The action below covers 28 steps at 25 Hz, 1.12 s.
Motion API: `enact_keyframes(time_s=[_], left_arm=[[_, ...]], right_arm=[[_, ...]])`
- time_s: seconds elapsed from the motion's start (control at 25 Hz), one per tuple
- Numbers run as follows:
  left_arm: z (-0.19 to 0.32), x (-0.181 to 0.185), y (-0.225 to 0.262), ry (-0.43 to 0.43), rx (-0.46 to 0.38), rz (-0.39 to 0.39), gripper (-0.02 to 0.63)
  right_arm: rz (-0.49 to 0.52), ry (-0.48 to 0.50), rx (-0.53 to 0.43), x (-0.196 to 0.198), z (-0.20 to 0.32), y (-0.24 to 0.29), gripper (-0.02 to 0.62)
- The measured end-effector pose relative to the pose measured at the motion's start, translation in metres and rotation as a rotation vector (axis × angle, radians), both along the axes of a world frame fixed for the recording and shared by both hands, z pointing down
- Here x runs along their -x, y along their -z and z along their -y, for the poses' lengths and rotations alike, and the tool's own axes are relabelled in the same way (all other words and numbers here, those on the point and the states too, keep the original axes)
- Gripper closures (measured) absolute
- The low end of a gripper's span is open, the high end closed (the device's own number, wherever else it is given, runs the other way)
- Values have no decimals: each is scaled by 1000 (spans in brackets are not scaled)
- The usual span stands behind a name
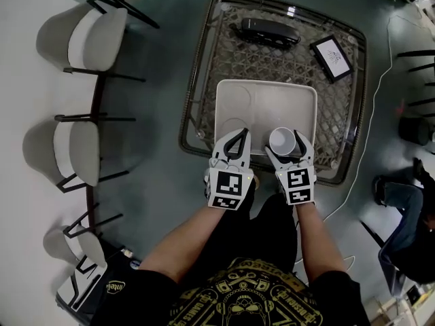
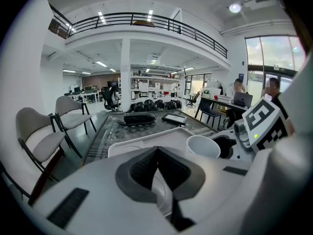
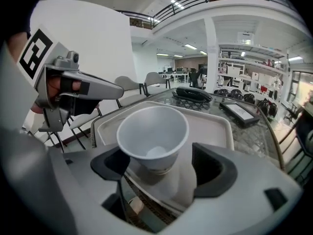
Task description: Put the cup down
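A white paper cup (image 1: pixel 282 141) stands upright on the white tray (image 1: pixel 265 100), near its front right corner. My right gripper (image 1: pixel 284 143) is open around the cup, one jaw on each side, and the pads do not press on it. In the right gripper view the cup (image 3: pixel 152 136) rests on the tray (image 3: pixel 215 126), between the spread jaws of the right gripper (image 3: pixel 159 168). My left gripper (image 1: pixel 238 138) hovers over the tray's front left part, shut and empty. In the left gripper view its jaws (image 2: pixel 157 155) meet, and the cup (image 2: pixel 203 147) shows to their right.
The tray lies on a glass-topped wicker table (image 1: pixel 197 80). At the table's far side are a black device (image 1: pixel 270 31) and a framed card (image 1: pixel 332 54). Grey chairs (image 1: pixel 88 36) line the left. A person (image 1: pixel 401 202) sits at the right, and a white cable runs by the table.
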<state>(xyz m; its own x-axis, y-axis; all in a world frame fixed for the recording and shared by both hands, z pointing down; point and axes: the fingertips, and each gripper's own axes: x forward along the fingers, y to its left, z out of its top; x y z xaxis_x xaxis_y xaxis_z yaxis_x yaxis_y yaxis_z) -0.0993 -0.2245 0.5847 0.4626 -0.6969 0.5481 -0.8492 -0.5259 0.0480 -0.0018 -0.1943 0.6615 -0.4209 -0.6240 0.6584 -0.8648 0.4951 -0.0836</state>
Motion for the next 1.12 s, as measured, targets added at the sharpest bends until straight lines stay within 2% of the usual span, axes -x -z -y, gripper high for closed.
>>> enact_keyframes(time_s=[0.24, 0.6, 0.68, 0.84, 0.96, 1.12], left_arm=[[-13, 1, 6, -8, 10, -13, 609], [-43, -10, 30, -24, -4, -54, 609], [-52, -15, 43, -29, -22, -57, 609], [-75, -31, 66, -40, -59, -62, 609], [-94, -40, 81, -32, -78, -68, 609], [-115, -53, 103, -26, -101, -86, 610]], right_arm=[[5, -29, 17, -13, -23, 13, 216], [57, -65, -65, -26, -46, 67, 220], [67, -65, -99, -28, -54, 83, 306], [85, -61, -145, -33, -73, 110, 388], [92, -51, -176, -37, -87, 132, 502], [107, -30, -211, -40, -105, 166, 589]])
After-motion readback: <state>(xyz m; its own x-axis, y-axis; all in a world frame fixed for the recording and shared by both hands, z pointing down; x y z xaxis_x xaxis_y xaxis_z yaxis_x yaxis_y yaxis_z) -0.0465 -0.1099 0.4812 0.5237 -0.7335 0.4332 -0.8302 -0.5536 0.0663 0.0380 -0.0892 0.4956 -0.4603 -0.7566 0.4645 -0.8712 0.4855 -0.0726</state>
